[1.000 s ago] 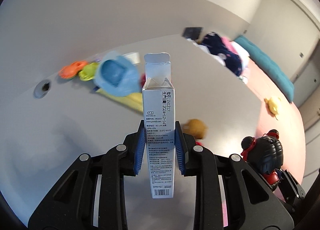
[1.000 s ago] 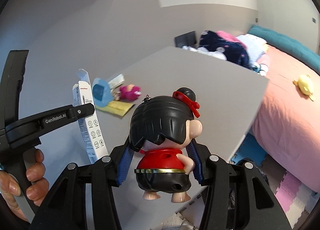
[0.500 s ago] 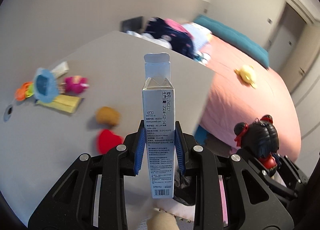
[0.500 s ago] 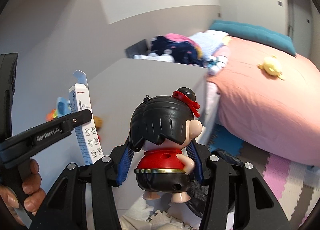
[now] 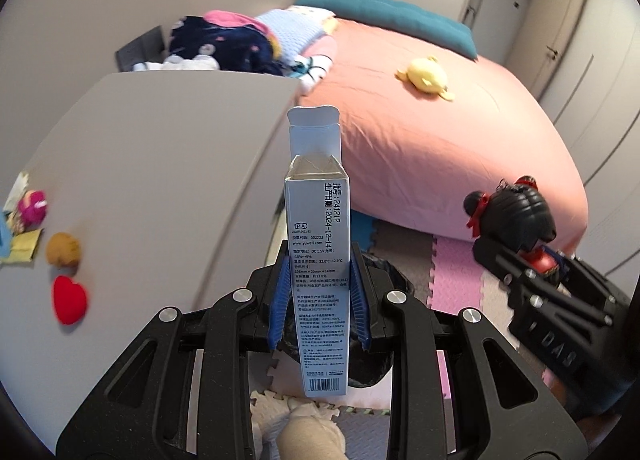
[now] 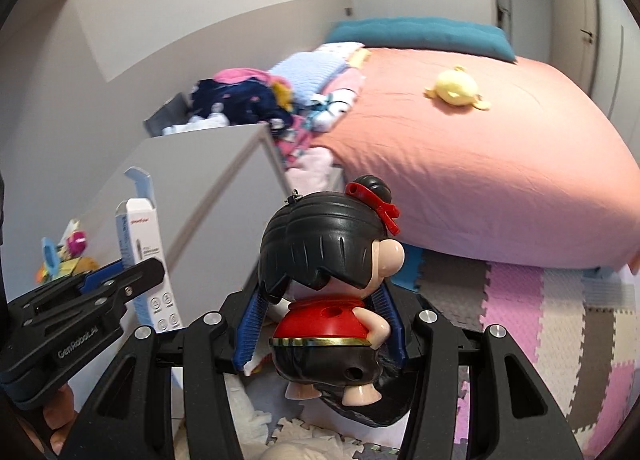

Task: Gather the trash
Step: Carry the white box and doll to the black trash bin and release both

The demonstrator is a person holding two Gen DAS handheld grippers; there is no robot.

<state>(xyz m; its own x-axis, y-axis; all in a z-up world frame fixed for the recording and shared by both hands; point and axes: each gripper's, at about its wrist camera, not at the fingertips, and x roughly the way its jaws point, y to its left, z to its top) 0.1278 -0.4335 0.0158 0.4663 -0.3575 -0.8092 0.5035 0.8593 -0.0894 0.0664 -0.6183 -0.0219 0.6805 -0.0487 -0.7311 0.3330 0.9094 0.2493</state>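
My left gripper (image 5: 318,300) is shut on a tall, narrow white carton box (image 5: 319,260) with its top flap open, held upright in the air past the table's right edge. My right gripper (image 6: 320,324) is shut on a doll figure (image 6: 332,268) with black hair, a red bow and a red top. The box also shows in the right wrist view (image 6: 148,260), to the left of the doll. The doll also shows in the left wrist view (image 5: 510,219), at the right. A dark bin bag (image 5: 384,276) lies on the floor under both grippers, mostly hidden.
A grey table (image 5: 160,163) at the left holds a red heart (image 5: 69,299), a brown toy (image 5: 62,248) and a pink toy (image 5: 33,207). A pink bed (image 5: 440,147) with a yellow plush (image 5: 426,77) fills the right. Foam floor mats (image 6: 540,320) lie below.
Both grippers have swung right, away from the table top and toward the bed and floor. The box and the doll stay held. The table toys have slid to the left edge of view.
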